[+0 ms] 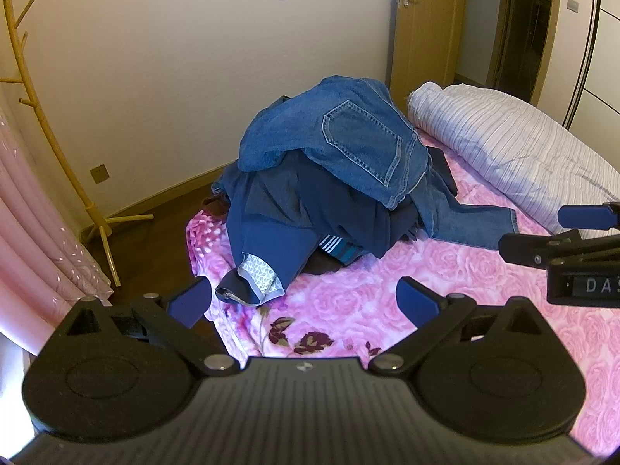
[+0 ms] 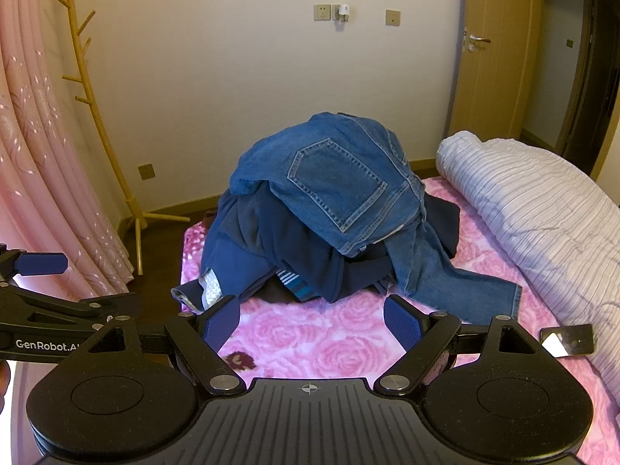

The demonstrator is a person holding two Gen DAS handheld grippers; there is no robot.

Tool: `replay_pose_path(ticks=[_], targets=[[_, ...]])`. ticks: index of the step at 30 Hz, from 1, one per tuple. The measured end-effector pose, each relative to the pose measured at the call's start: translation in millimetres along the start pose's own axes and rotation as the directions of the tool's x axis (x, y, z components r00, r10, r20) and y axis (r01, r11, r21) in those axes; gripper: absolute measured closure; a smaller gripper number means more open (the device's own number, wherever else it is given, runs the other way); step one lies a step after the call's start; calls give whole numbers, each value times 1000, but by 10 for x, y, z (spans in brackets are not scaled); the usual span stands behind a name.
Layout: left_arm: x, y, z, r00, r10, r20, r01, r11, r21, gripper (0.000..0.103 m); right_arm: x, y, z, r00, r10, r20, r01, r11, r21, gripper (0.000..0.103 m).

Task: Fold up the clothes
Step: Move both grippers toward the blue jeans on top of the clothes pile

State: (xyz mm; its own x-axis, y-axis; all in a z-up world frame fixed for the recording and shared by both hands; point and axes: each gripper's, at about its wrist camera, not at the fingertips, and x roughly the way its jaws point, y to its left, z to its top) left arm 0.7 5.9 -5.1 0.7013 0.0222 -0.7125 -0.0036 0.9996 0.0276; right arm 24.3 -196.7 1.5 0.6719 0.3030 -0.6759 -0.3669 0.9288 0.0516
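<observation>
So the pile of clothes (image 1: 329,178) sits heaped at the far corner of the bed (image 1: 348,310), jeans (image 2: 337,186) draped on top with one leg trailing out over the pink sheet, darker tops underneath. Nothing's folded yet, I'd say. Left tool (image 1: 306,302) and right tool (image 2: 312,323) both hang short of the pile, fingers spread wide, gripping nothing, probably lining up for a first grab. Only the right view shows a phone (image 2: 567,340) lying by the rolled duvet (image 2: 542,201).
</observation>
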Motion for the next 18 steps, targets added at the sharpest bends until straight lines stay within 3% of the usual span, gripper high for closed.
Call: replay_pose_path(ticks=[18], targets=[[33, -32, -16, 1000, -1, -11, 1, 1000, 7, 3, 9, -32, -42, 1000, 1, -5, -1, 1000, 11, 19]])
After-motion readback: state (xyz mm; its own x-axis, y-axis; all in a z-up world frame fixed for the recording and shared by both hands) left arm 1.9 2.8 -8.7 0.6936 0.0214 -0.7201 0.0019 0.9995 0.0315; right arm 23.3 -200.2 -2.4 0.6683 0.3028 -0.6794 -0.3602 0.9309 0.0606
